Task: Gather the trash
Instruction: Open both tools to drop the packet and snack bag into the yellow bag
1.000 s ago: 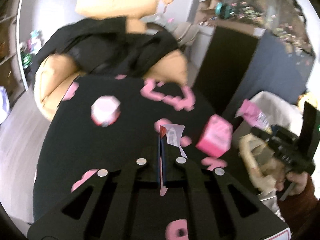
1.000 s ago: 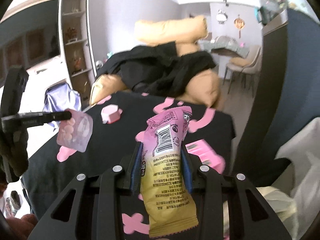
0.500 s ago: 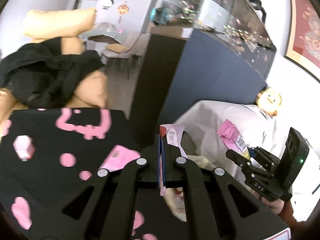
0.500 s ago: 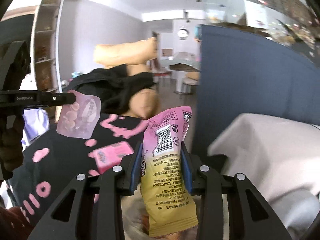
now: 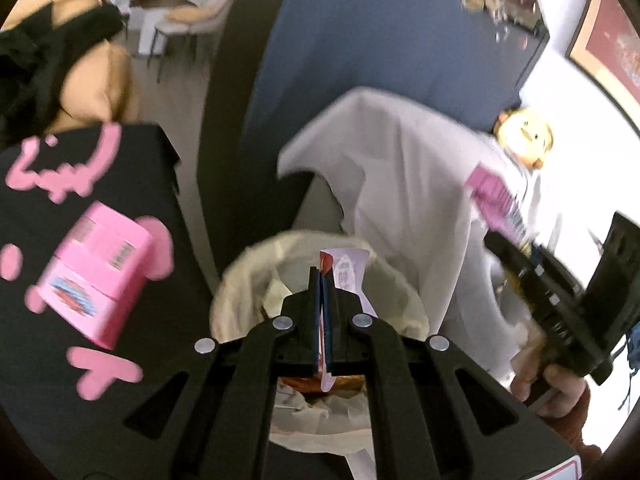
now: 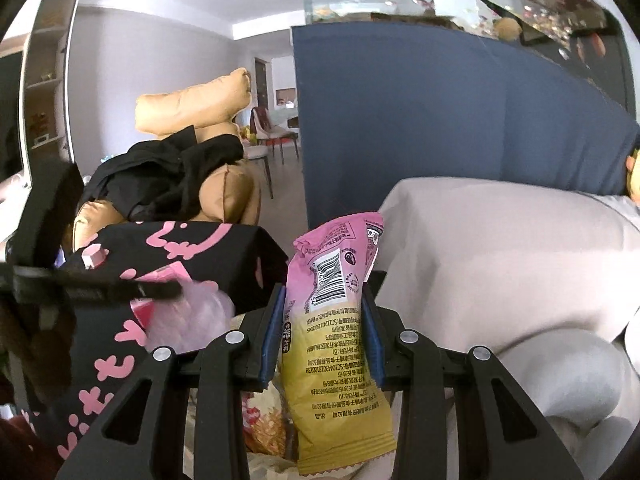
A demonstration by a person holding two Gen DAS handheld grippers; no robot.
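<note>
My left gripper (image 5: 322,276) is shut on a thin pale pink plastic wrapper (image 5: 347,276) and holds it right above the open trash bin lined with a cream bag (image 5: 240,276). The wrapper also shows in the right wrist view (image 6: 192,316), under the left gripper's finger (image 6: 100,286). My right gripper (image 6: 324,300) is shut on a pink and yellow snack packet (image 6: 332,320), upright, over the bin's trash (image 6: 264,428). The right gripper with its packet (image 5: 496,196) shows at the right of the left wrist view.
A black table with pink patterns (image 5: 52,352) stands left of the bin, with a pink box (image 5: 96,276) on it. A white-covered seat (image 5: 400,184) is right of the bin. A blue partition (image 6: 440,120) stands behind. A tan sofa with black clothing (image 6: 168,176) is beyond the table.
Both grippers have swung right from over the table toward the bin. The left gripper now hangs over the bin's mouth, still holding its wrapper. The right still holds the packet.
</note>
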